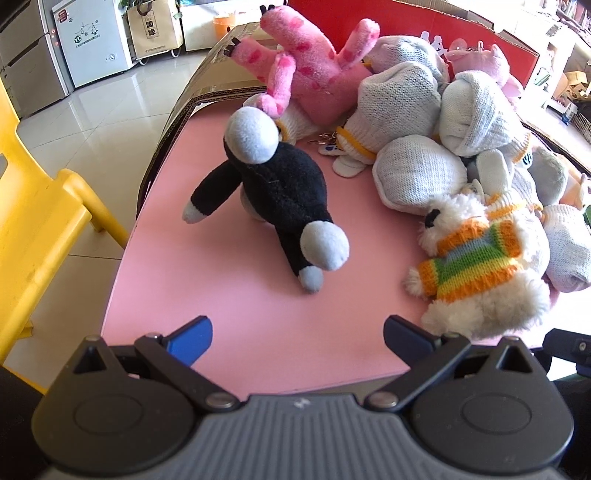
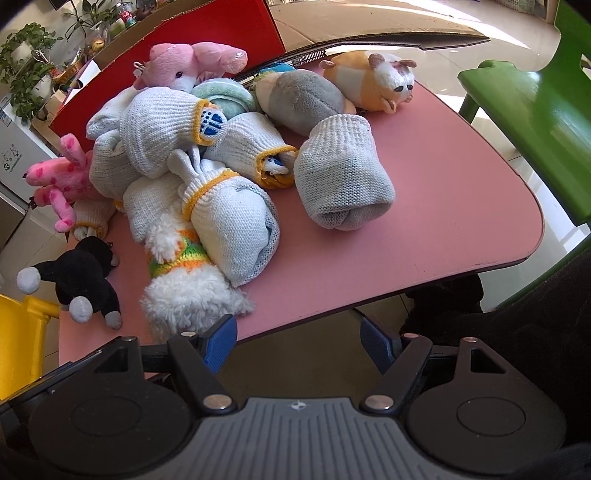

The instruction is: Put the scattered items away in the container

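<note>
A pink table (image 1: 229, 295) holds scattered soft toys and rolled white knitted gloves (image 1: 402, 99). A black and grey plush (image 1: 280, 192) lies ahead of my left gripper (image 1: 297, 338), which is open and empty near the table's front edge. A white fluffy dog in a striped sweater (image 1: 476, 266) lies to its right. A pink spotted plush (image 1: 314, 70) leans at the back. A red cardboard box (image 1: 461, 33) stands behind the table. My right gripper (image 2: 297, 341) is open and empty at the table's front edge (image 2: 369, 295). A single rolled glove (image 2: 343, 173) lies ahead of it.
An orange and white hamster plush (image 2: 373, 79), a grey plush (image 2: 306, 98) and a pink elephant plush (image 2: 184, 64) lie at the far side. A yellow chair (image 1: 33, 206) stands left of the table, a green chair (image 2: 535, 107) right.
</note>
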A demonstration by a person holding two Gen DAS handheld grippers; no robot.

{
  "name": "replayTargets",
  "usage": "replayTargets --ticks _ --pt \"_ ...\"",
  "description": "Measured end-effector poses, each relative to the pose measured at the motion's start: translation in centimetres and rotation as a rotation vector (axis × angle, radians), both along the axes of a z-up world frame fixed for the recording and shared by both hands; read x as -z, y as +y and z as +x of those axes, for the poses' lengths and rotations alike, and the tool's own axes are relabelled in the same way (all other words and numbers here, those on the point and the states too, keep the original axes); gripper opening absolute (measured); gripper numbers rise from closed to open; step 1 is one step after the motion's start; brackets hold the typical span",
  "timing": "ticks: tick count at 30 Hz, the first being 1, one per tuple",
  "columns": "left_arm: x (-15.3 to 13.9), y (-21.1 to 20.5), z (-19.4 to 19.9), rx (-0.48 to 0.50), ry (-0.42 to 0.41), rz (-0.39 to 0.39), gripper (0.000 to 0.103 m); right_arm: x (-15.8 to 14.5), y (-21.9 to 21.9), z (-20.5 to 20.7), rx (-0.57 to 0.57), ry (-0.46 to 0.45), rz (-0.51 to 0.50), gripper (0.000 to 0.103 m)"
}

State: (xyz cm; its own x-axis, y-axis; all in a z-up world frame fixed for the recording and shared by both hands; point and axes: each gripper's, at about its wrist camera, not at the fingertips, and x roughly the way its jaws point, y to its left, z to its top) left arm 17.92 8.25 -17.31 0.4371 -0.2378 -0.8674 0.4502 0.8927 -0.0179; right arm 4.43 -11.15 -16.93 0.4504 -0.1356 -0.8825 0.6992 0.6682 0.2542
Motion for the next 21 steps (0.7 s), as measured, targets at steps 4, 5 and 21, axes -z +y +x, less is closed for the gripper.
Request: replayTargets --ticks 4,5,21 --pt "-0.37 0.26 -0.38 0.006 0.002 -0.002 0.103 -0.21 0.3 -0.25 -0.005 -0.004 -0.002 0.075" --pt "-0.43 0.29 -0.42 0.007 0.0 -0.003 0.103 -0.28 0.35 -0.34 -0.006 -0.005 -0.002 0.075" --pt "-0.9 0.52 -0.49 0.001 -0.014 0.001 0.103 -0.5 0.38 -0.51 -0.004 -0.009 0.01 0.075"
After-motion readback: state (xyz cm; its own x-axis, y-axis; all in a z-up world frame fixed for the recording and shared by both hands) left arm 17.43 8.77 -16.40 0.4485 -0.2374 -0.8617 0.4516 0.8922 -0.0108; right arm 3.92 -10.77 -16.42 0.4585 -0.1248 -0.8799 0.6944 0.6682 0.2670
